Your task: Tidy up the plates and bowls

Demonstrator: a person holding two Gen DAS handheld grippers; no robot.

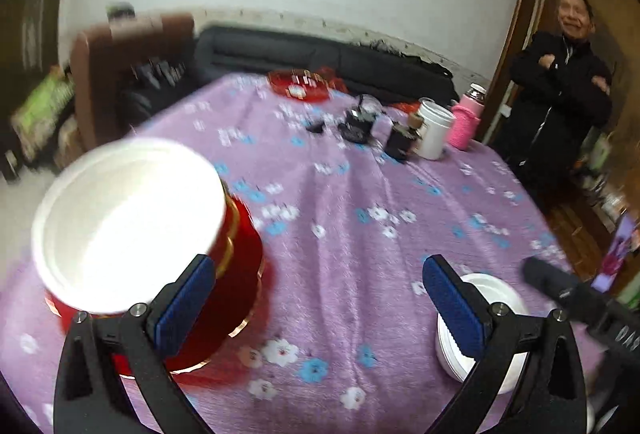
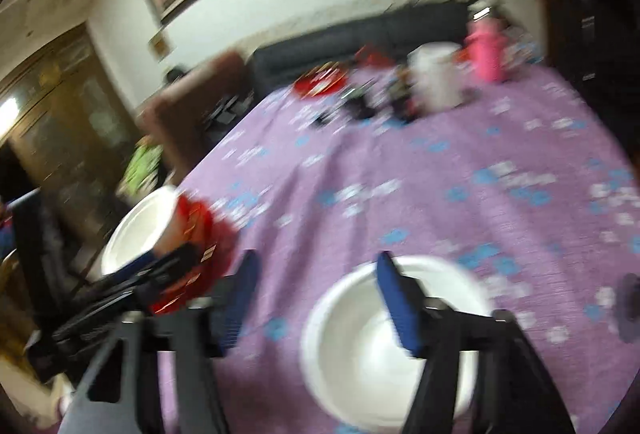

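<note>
In the left wrist view a stack of red bowls (image 1: pixel 236 274) with a white inside (image 1: pixel 128 222) stands at the left on the purple flowered tablecloth (image 1: pixel 360 194). My left gripper (image 1: pixel 320 306) hangs open above the cloth, with nothing between its blue pads (image 1: pixel 188 306). A white bowl stack (image 1: pixel 500 298) sits behind its right finger. In the right wrist view my right gripper (image 2: pixel 320 302) is open above a white bowl (image 2: pixel 360 354), whose left rim lies under the gap. The red bowls (image 2: pixel 196 222) and the left gripper (image 2: pixel 168 266) show at the left.
At the far end of the table stand a white cup (image 1: pixel 434 130), a pink bottle (image 1: pixel 466 118), small black items (image 1: pixel 356 122) and a red tray (image 1: pixel 300 86). A person (image 1: pixel 560 94) stands by the doorway at the right. A brown chair (image 1: pixel 132 66) sits far left.
</note>
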